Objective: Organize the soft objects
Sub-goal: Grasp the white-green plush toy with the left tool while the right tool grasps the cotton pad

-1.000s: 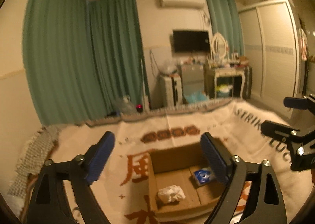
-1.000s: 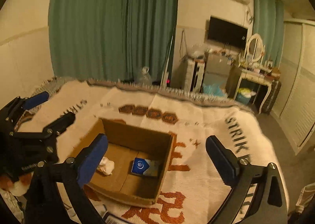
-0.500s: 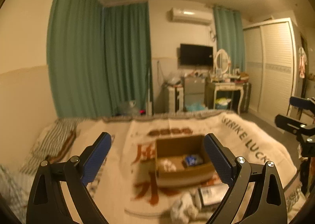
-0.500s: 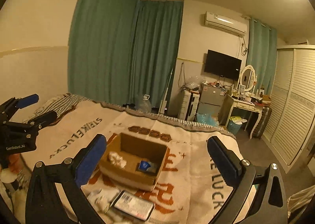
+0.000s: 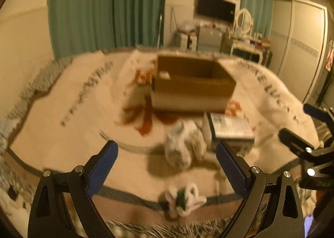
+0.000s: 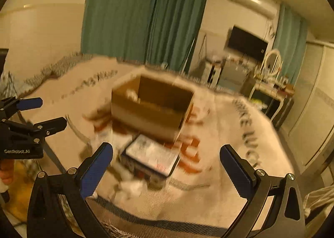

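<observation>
Both claws dropped lower — left claw (image 5: 167, 167), right claw (image 6: 167, 167) spread, empty; cloth (image 5: 183, 146) upright.

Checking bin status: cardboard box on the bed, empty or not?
Not empty. The cardboard box stands open-topped, with a pale crumpled item showing inside its left end. Blur hides the rest.

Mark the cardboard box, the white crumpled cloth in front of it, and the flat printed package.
cardboard box (image 5: 191, 89), left wrist view, front wall.
white crumpled cloth (image 5: 183, 144), left wrist view, middle of the bundle.
flat printed package (image 6: 151, 153), right wrist view, top face.
</observation>
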`<state>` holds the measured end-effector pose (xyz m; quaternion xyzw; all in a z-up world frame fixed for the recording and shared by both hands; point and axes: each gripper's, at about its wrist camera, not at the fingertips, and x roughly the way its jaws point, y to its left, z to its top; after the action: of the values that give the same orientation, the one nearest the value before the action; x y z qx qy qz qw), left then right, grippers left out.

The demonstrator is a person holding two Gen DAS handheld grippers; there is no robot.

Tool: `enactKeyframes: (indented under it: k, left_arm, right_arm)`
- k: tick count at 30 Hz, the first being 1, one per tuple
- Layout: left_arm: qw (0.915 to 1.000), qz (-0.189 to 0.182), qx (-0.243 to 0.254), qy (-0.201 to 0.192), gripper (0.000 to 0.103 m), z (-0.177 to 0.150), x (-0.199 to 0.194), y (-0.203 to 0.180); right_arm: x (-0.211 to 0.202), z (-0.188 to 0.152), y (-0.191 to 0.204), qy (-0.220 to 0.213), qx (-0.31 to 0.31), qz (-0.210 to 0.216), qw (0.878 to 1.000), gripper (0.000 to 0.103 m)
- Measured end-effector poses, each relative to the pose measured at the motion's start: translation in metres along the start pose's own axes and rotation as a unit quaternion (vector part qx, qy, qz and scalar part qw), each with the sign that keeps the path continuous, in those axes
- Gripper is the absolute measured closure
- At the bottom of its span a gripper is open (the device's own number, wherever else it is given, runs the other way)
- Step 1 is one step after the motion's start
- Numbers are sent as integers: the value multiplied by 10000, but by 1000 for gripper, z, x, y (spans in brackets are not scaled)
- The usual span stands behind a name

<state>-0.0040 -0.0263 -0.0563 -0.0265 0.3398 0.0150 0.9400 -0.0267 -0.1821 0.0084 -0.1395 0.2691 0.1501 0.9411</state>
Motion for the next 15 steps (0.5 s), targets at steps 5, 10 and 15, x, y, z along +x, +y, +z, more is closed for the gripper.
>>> enactKeyframes:
  k: [5,10,15]
  left_arm:
    - [9974,20,185,695,8,-43,33,-16]
    - [9917,-51,102,1278,9,-73,58,-20]
    - [9879,-88,258,1525,9,-88,68,-26]
  right_arm:
    - [40,-37,-6,512,414,283,9974,0]
    - [57,-53,-2,721,553,309,9954,0]
    - [71,-61,7,884,656,424,9930,2]
